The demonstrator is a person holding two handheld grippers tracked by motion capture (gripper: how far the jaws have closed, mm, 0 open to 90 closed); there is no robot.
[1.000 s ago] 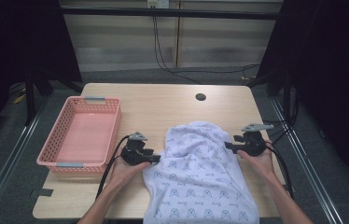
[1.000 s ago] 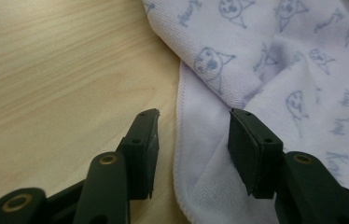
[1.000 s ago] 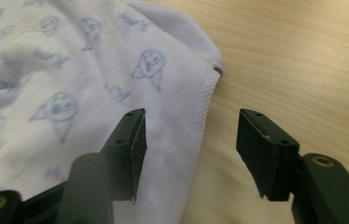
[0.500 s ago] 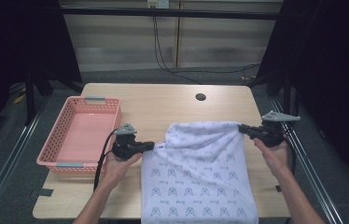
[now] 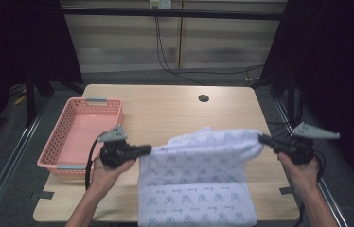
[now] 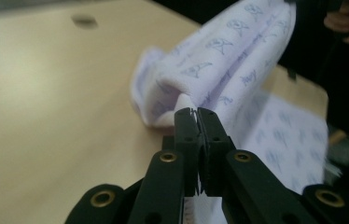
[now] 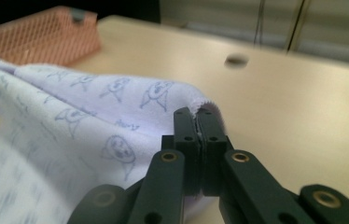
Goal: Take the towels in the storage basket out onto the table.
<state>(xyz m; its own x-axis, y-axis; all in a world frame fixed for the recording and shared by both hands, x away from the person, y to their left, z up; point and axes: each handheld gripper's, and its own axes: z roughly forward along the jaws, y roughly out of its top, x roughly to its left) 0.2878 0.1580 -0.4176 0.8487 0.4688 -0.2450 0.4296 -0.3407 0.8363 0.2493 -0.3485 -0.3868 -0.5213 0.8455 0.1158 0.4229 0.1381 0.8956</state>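
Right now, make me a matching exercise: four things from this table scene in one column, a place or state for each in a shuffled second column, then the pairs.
Things:
1. pink basket
2. printed cloth
3. left gripper
4. round hole

Places or states:
A. stretched between both grippers
B. in the tabletop, far side
C. at the table's left edge
D. shut on the cloth's left end

Pairs: 1-C, 2-A, 3-D, 4-B

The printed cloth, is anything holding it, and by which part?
Both: the left gripper and right gripper are each shut on a top corner of the white cloth, stretched between them.
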